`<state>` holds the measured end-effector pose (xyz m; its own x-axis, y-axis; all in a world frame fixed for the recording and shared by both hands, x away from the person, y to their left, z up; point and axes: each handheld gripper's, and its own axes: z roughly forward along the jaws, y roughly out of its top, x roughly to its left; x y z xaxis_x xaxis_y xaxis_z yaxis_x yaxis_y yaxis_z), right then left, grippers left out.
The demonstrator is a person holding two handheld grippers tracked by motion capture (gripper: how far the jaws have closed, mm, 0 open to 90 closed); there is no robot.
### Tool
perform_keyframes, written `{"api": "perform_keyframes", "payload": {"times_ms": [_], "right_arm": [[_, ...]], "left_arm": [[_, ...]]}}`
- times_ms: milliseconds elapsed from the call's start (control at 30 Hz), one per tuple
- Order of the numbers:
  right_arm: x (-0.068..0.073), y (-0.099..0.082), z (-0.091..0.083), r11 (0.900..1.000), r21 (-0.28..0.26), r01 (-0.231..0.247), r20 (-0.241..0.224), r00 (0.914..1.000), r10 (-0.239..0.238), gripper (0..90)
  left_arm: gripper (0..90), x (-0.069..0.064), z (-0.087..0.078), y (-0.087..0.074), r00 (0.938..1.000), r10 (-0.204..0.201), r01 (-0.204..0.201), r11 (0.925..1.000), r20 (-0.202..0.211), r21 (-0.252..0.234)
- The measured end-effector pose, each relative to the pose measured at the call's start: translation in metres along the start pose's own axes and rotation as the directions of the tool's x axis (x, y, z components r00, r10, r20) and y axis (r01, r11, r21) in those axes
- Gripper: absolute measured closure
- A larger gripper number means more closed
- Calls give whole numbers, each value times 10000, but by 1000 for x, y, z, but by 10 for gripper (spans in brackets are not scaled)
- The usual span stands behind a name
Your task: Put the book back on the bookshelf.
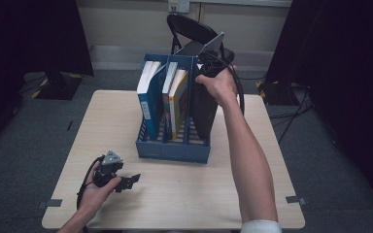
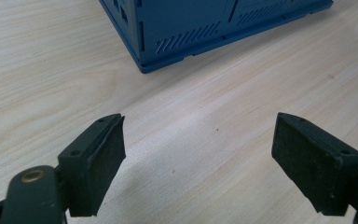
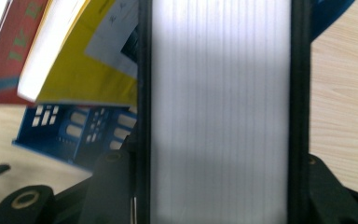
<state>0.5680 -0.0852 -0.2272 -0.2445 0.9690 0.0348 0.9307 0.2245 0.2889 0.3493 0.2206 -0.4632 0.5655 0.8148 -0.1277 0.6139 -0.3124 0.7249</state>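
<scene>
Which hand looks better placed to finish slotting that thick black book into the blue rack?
The right. Its tool is already clamped on the black book at the blue rack's rightmost slot. The left tool sits open, low over the table, in front of the rack.

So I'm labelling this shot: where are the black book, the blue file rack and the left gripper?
black book [image 3: 219, 112], right gripper view, its white page edge
blue file rack [image 1: 172, 148], high view, its front wall
left gripper [image 2: 198, 163], left gripper view, between its jaws
</scene>
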Motion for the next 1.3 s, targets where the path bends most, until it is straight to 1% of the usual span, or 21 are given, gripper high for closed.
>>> {"api": "perform_keyframes", "payload": {"times_ms": [67,167,233,267,333,500,567,600,700,933,1033,1067,1100,1167,1200,1233,1267,1300], "right_arm": [[2,3,2,9998,-83,-160,108,9998,161,534],[5,7,7,9995,-57,-313,228,9992,315,534],[6,8,10,9993,-60,-368,306,9988,369,534],[6,9,14,9986,-100,-511,322,9982,514,534],[6,9,21,9977,-172,-652,326,9973,658,534],[8,7,39,9970,-157,-760,471,9959,767,534],[9,6,46,9977,-149,-666,504,9965,673,534],[9,5,50,9971,-226,-728,560,9957,740,534],[9,3,59,9949,-380,-937,484,9942,955,534],[10,0,75,9932,-407,-1087,547,9923,1109,533],[11,-1,80,9930,-389,-1115,572,9919,1136,533],[12,-2,81,9934,-339,-1099,587,9920,1117,532],[12,-3,81,9929,-453,-1100,589,9919,1125,531],[13,-4,83,9946,-358,-972,637,9930,993,525],[14,-5,83,9965,-251,-801,689,9943,816,520],[14,-7,84,9967,-331,-743,632,9951,763,517],[15,-9,84,9960,-490,-752,635,9949,782,516],[15,-11,84,9962,-585,-650,672,9954,689,514]], "left_arm": [[169,0,0,0,10000,-33,32,10000,-6,-82],[169,2,-1,-1,10000,-41,41,10000,-5,18],[169,2,0,-1,9998,-133,133,9999,-169,-7],[169,2,0,-1,9997,-128,128,9999,-223,5],[169,2,1,-1,9997,-120,120,9999,-229,18],[169,2,0,-1,9999,-41,43,10000,-162,80],[169,3,0,-1,9998,-41,42,10000,-195,77],[169,2,1,-1,9998,-36,37,10000,-193,77],[169,2,1,-1,9998,-53,54,10000,-189,77],[170,2,2,-1,9998,12,-10,10000,-201,89],[169,2,2,-1,9998,23,-22,10000,-221,82],[170,2,2,-1,9998,-49,50,10000,-196,59],[169,2,2,-1,9998,-57,58,10000,-198,61],[170,1,3,-1,9997,-40,41,10000,-233,56],[170,1,2,-1,9998,-15,17,10000,-218,88],[170,0,3,-1,9998,0,2,10000,-200,79],[170,0,3,-1,9998,34,-32,9999,-192,112],[170,-1,3,-1,9997,55,-53,10000,-236,84]]}}
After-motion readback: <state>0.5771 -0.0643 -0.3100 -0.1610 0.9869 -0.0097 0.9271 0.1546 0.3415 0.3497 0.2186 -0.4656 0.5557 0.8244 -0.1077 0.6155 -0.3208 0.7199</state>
